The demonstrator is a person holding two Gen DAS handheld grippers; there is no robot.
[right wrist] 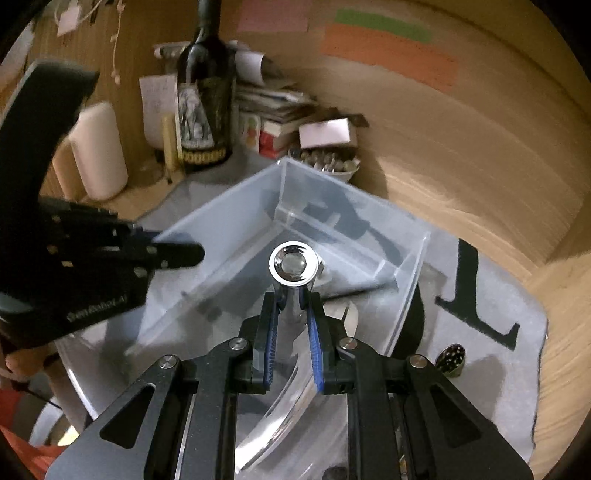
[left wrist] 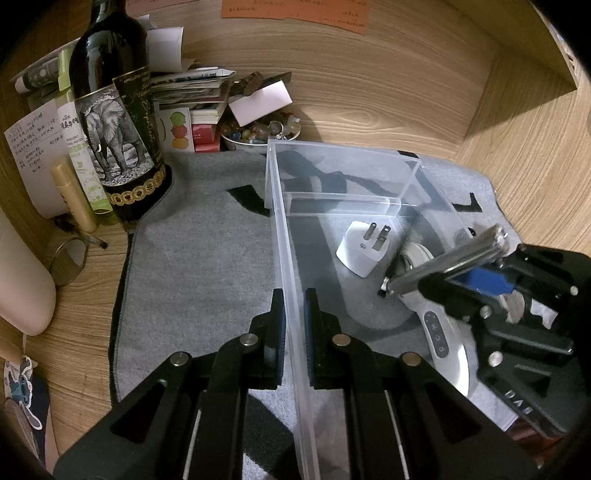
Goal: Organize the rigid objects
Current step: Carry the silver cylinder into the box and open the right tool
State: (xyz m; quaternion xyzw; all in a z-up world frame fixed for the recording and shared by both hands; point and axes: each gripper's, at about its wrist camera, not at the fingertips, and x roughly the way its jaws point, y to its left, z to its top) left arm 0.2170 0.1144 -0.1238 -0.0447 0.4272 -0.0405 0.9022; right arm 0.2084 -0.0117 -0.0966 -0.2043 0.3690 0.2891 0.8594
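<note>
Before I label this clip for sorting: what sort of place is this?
Probably a home desk nook with wood-panel walls: a wine bottle, stacked papers and sticky notes crowd the corner, beside a clear bin on a grey mat.

1. The dark glass wine bottle with an elephant label loses its neck at the top edge of the left wrist view.
2. The orange paper note is cut off there too, its writing too small to read.
3. The right wrist view is motion-blurred; the small round dark perforated object cannot be identified.
</note>
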